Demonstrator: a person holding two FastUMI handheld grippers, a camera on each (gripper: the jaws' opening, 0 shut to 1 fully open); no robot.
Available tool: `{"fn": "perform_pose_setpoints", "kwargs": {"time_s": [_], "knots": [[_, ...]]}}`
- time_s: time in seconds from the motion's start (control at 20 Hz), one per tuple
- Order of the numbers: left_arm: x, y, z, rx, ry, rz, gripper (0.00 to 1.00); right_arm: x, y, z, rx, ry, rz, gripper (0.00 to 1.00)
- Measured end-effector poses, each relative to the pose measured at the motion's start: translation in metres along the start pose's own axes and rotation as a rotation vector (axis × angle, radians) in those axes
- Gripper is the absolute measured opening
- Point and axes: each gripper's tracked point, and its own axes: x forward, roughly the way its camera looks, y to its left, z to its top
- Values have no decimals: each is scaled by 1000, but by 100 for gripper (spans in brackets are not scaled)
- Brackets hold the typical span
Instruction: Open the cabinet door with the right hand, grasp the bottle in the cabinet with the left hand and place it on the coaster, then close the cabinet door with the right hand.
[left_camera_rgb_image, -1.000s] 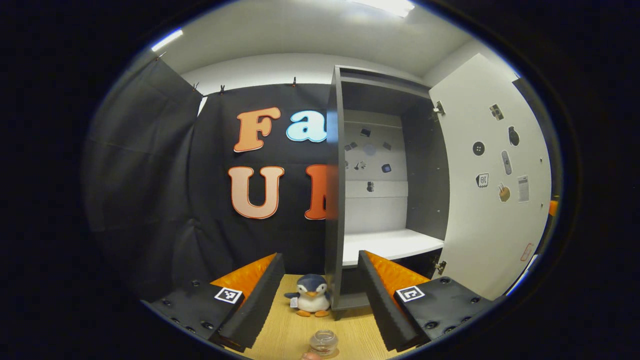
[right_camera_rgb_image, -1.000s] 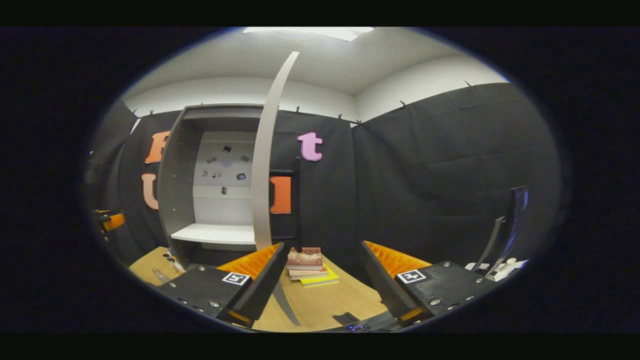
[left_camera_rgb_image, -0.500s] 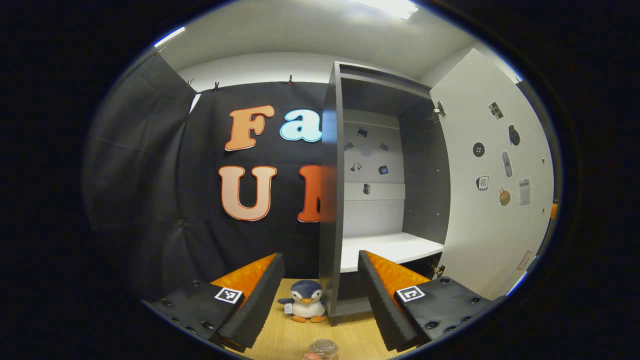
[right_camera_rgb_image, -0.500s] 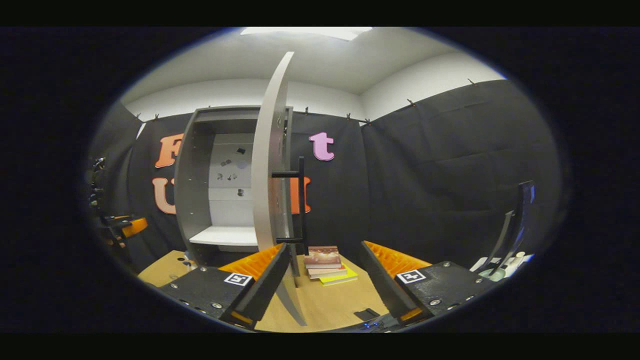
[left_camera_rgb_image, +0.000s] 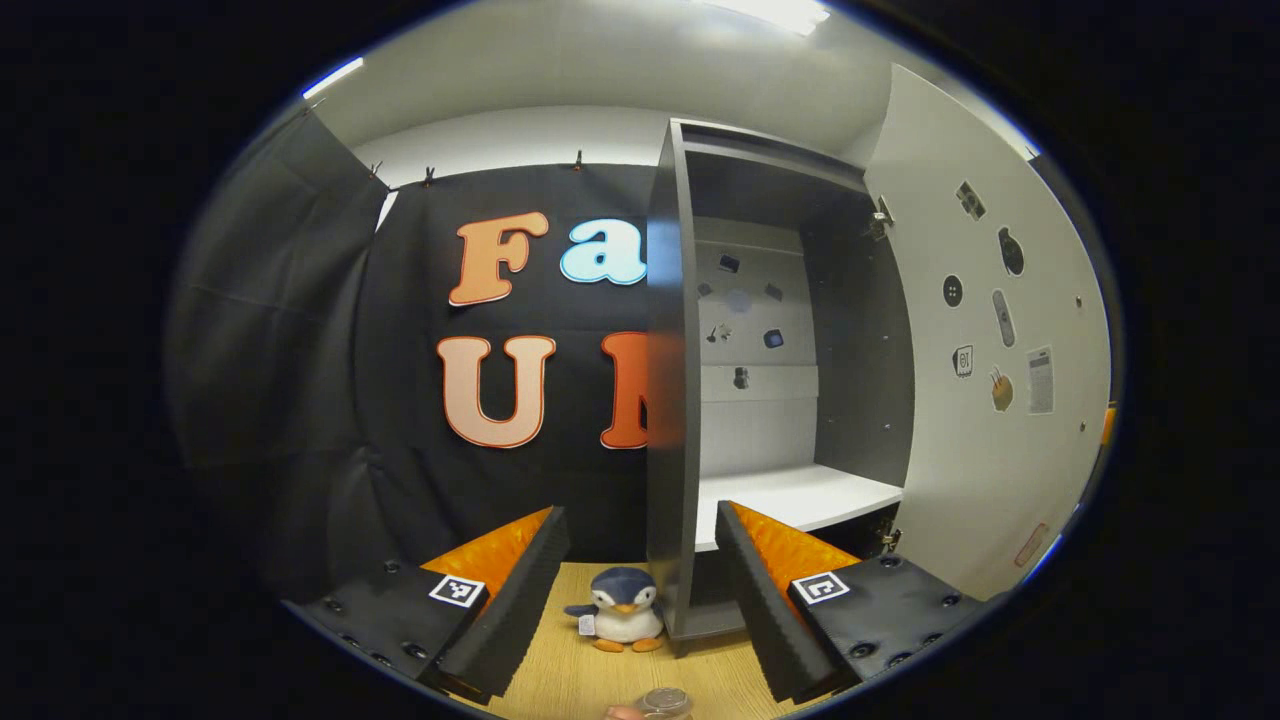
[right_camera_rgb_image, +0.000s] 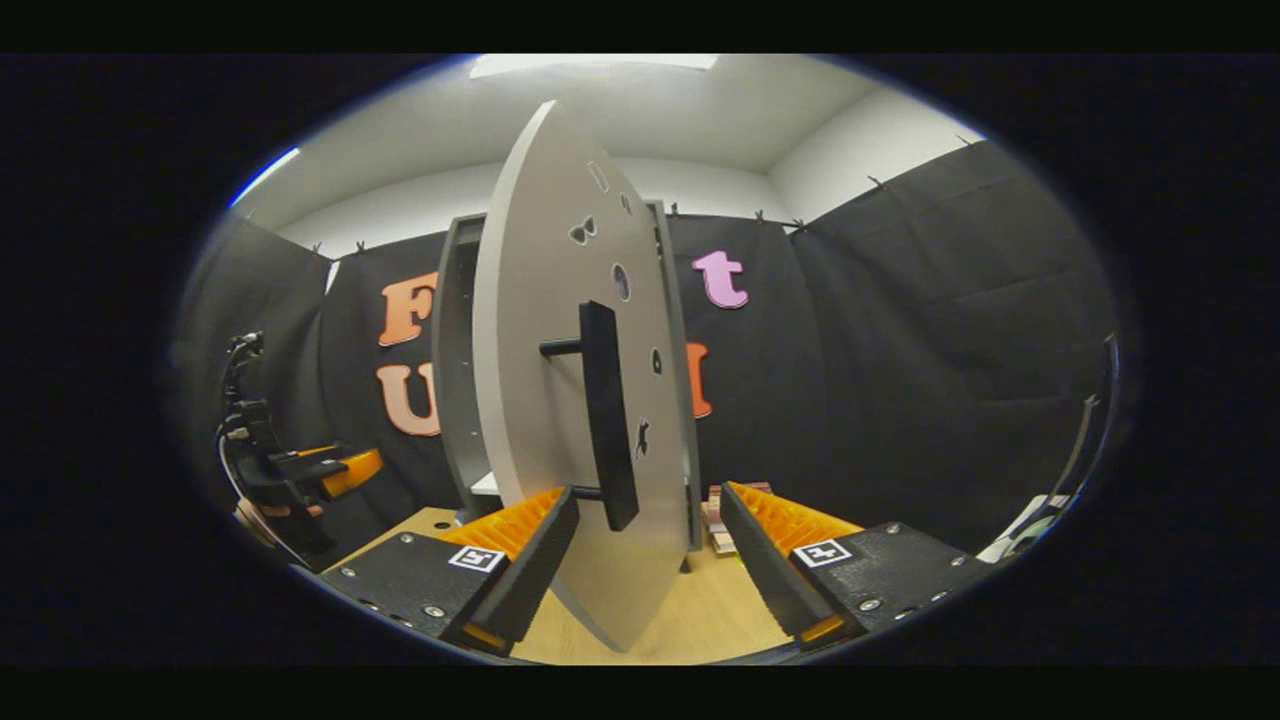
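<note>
The tall dark grey cabinet (left_camera_rgb_image: 670, 400) stands on the light wooden table (left_camera_rgb_image: 590, 680) with its inside open toward the left gripper view – white back panel with little stickers, and a white shelf (left_camera_rgb_image: 790, 495) that looks bare.

Its big white door (left_camera_rgb_image: 990, 340) hangs partly open, swung out on the right of that view, stickers on the inner face. In the right gripper view the same door's outer face is right up front, with the long black bar handle (right_camera_rgb_image: 606, 415) standing vertical on it.

The right gripper (right_camera_rgb_image: 648, 520) has its fingers spread wide apart. The door's lower edge and the bottom end of the handle sit in the gap between them, and I can't tell if either finger actually touches the door.

The left gripper (left_camera_rgb_image: 642, 545) is spread wide too, with nothing between its fingers. It shows again at the left edge of the right gripper view, well off from the door.

A small plush penguin with a blue head and white belly (left_camera_rgb_image: 620, 610) sits on the table just beside the cabinet's front corner.

The small clear glass bottle (left_camera_rgb_image: 665, 702) is at the very bottom edge of the left gripper view, out of the cabinet and below the gripper – only its top is visible, so the coaster under it I can't really make out.
</note>
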Motion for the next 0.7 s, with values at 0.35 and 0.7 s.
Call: {"fn": "perform_pose_setpoints", "kwargs": {"time_s": [0.35, 0.7], "knots": [[9, 21, -7, 4, 13, 40, 96, 51, 73, -9, 20, 29, 179, 86], [15, 58, -16, 4, 26, 109, 95, 110, 128, -18, 2, 28, 288, 96]]}}
